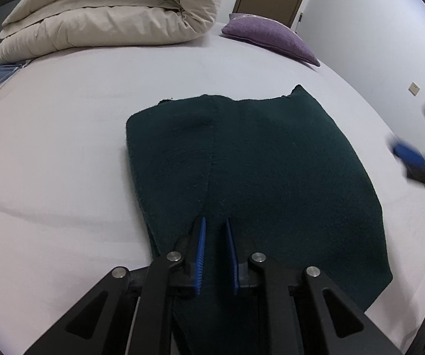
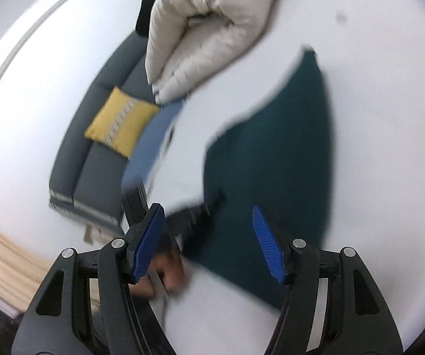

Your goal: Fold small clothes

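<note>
Left claw (image 1: pixel 215 254), pressed nearly together, pinches the dark green knit garment's (image 1: pixel 256 162) near edge; its length runs toward twelve o'clock. Right claw (image 2: pixel 209 242) hovers spread, empty.

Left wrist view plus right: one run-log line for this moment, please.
phase: folding | dark green garment: flat on white bed sheet | left gripper: narrow, on garment's near edge, grip unclear | right gripper: open, empty, above sheet

Left gripper (image 1: pixel 215 222): pitched steeply downward, jaws drawn to a narrow slot, dark green cloth (image 1: pixel 256 162) between the blue pads; right gripper (image 2: pixel 209 213): angled shallowly down, motion-blurred, jaws spread wide and empty; a bare hand (image 2: pixel 168 272) holding the left tool.
</note>
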The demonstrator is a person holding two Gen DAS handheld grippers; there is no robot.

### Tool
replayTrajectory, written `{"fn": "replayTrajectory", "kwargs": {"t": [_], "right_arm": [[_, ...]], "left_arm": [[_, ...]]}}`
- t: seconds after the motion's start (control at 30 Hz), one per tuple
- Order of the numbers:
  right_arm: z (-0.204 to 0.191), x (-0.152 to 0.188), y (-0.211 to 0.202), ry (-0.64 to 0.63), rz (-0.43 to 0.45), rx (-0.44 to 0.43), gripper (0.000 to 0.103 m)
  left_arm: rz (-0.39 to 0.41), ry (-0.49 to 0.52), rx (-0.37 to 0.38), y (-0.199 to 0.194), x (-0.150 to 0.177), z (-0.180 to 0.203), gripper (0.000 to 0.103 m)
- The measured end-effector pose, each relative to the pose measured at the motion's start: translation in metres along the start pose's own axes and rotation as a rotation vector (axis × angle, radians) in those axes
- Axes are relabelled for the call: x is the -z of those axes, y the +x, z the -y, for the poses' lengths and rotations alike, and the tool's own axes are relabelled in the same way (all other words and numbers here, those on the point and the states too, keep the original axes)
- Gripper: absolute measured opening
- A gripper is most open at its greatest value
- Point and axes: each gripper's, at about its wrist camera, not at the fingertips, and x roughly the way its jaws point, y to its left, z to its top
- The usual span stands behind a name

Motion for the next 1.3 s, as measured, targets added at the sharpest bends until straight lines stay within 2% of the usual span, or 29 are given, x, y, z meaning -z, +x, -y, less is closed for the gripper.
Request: {"fn": "replayTrajectory", "kwargs": {"t": [0.1,0.23,0.27,0.37,0.43,0.47,0.5,0.53,0.6,0.7,0.73,0.77,0.8,0.83,0.9,0.93,1.03,1.1,1.13,1.23,1.3], "right_arm": [[0.006,-0.05,0.046,0.05,-0.08,-0.04,0.061],[0.04,-0.084,0.104,0.117,-0.188,0.092,0.059],[0.053,-0.091,0.112,0.144,-0.192,0.104,0.056],[0.071,-0.111,0.116,0.165,-0.133,0.116,0.057],[0.096,-0.118,0.113,0.228,-0.101,0.136,0.055],[0.108,-0.123,0.112,0.253,-0.093,0.122,0.048],[0.116,-0.124,0.109,0.27,-0.085,0.118,0.035],[0.122,-0.125,0.106,0.275,-0.075,0.14,0.032],[0.129,-0.124,0.1,0.27,-0.033,0.162,0.031],[0.144,-0.12,0.083,0.333,0.085,0.185,0.034],[0.139,-0.117,0.075,0.323,0.115,0.215,0.038],[0.129,-0.114,0.065,0.282,0.134,0.257,0.048],[0.116,-0.108,0.058,0.244,0.136,0.272,0.049],[0.102,-0.1,0.05,0.218,0.128,0.19,0.05],[0.07,-0.078,0.042,0.155,0.083,0.008,0.058],[0.054,-0.062,0.042,0.104,0.042,-0.02,0.059],[0.029,-0.012,0.06,-0.001,-0.115,-0.069,0.059],[0.035,0.018,0.075,-0.013,-0.213,-0.033,0.058],[0.041,0.03,0.079,-0.03,-0.229,0.01,0.058],[0.053,0.044,0.064,-0.023,-0.152,-0.026,0.057],[0.059,0.048,0.054,0.022,-0.149,-0.037,0.057]], "left_arm": [[-0.012,0.011,0.031,0.002,-0.002,-0.006,0.017],[-0.015,0.025,0.042,0.004,-0.003,-0.009,0.017],[-0.013,0.032,0.037,0.006,-0.005,-0.008,0.017],[-0.007,0.046,0.028,0.007,-0.005,-0.005,0.017],[-0.006,0.042,0.03,0.008,-0.004,-0.005,0.017],[-0.005,0.045,0.027,0.007,-0.003,-0.003,0.017],[-0.005,0.049,0.022,0.007,-0.003,-0.003,0.017],[-0.004,0.057,0.015,0.007,-0.003,-0.001,0.017],[-0.003,0.065,0.009,0.006,-0.001,0.0,0.017],[-0.006,0.06,0.01,0.008,-0.001,0.0,0.017],[-0.006,0.06,0.009,0.009,-0.002,0.0,0.017],[-0.005,0.06,0.006,0.009,-0.002,0.001,0.017],[-0.004,0.062,0.002,0.008,-0.001,0.001,0.017],[-0.002,0.066,-0.005,0.008,0.0,0.003,0.017],[-0.001,0.072,-0.018,0.008,0.0,0.006,0.017],[0.0,0.073,-0.024,0.008,0.0,0.007,0.017],[0.0,0.082,-0.037,0.008,0.002,0.009,0.017],[-0.001,0.09,-0.048,0.008,0.003,0.012,0.017],[0.001,0.1,-0.059,0.008,0.004,0.014,0.017],[0.003,0.115,-0.078,0.007,0.004,0.018,0.017],[0.004,0.12,-0.084,0.007,0.005,0.018,0.017]]}}
